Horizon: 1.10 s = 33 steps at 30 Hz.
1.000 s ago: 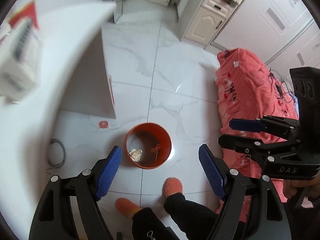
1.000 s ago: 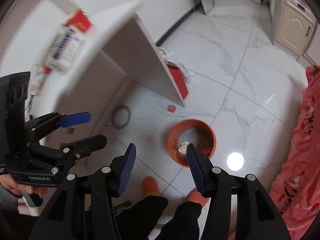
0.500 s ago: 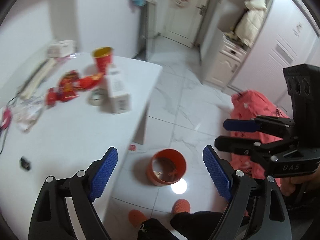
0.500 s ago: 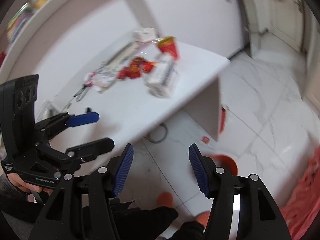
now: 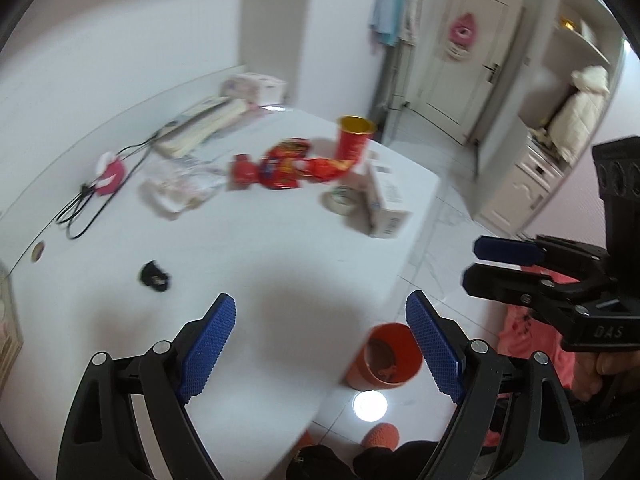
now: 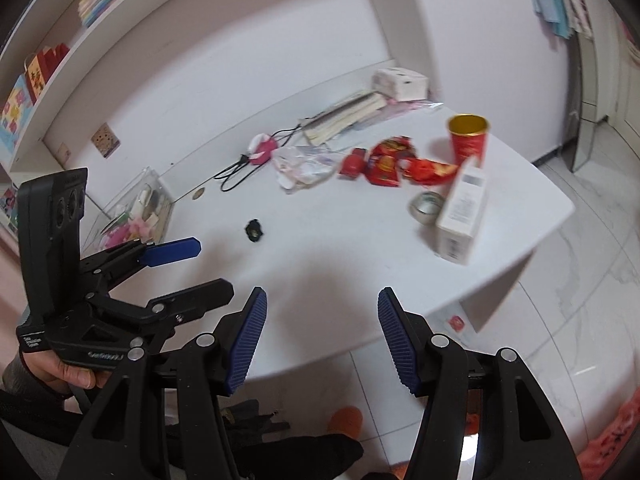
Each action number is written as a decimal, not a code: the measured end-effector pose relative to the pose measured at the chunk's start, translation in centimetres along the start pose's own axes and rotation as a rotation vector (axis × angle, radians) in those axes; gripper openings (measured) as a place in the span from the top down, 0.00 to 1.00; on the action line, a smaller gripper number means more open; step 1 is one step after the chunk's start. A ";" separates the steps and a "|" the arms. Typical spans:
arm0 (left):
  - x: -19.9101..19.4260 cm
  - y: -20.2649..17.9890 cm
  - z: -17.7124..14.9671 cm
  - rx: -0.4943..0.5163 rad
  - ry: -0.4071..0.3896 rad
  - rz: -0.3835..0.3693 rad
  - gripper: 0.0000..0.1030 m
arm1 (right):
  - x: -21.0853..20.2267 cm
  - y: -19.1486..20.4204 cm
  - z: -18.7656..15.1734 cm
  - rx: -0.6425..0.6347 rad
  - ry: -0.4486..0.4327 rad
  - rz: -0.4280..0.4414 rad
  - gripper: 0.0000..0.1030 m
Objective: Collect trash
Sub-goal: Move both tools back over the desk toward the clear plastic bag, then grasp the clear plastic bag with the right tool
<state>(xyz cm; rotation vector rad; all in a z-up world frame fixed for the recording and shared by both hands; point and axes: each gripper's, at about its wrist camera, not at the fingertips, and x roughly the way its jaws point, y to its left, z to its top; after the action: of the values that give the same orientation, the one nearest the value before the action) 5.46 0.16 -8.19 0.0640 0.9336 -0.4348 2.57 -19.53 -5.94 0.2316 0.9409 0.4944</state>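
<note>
Both claws are hanging wide open over the near edge of the white worktop (image 6: 320, 240) with nothing in them — left claw (image 5: 320, 344), right claw (image 6: 318, 332).

Nearest bit of clutter is a small black thing (image 6: 254, 230) sitting alone mid-worktop; too blurry to say what it is. Past that the actual trash is bunching up toward the far side: a crumpled clear plastic bag (image 6: 302, 168), then red snack wrappers (image 6: 390, 160) lying just beside it. My guess is those are weighing almost nothing and going soft and crinkly under the pads, probably a bit slick too, so I'd be pinching a bunched-up ridge rather than a flat face. A tape roll (image 6: 427, 207) is sitting right against a white carton (image 6: 460, 214) near the right edge; the carton looks stiff enough to grab across its narrow sides, though I can't tell if it's trash or full.

Containers: the red paper cup (image 6: 468, 140) with the gold inside is standing upright at the back — contents not visible, and it'd likely crush if squeezed hard, so I'd take it low on the wall. The orange bin (image 5: 386, 358) is down on the floor by the worktop's corner, with some scraps looking to be in the bottom.
</note>
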 end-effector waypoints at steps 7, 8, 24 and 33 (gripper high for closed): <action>1.1 6.6 0.4 -0.100 0.033 0.078 0.16 | 4.3 2.2 2.6 -0.022 0.038 0.031 0.43; 1.4 7.5 0.5 -0.112 0.039 0.083 0.16 | 4.8 2.3 2.9 -0.023 0.042 0.034 0.43; 9.6 17.1 1.2 -0.139 0.176 0.140 0.16 | 16.4 4.2 7.8 -0.002 0.108 0.073 0.43; 12.8 18.6 0.9 -0.090 0.233 0.153 0.30 | 19.3 3.1 9.1 0.045 0.118 0.063 0.43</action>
<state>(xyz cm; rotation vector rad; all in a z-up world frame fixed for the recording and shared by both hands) 19.97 12.64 -20.17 0.1044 1.1675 -0.2462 18.50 -6.97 -13.32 0.2763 1.0628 0.5499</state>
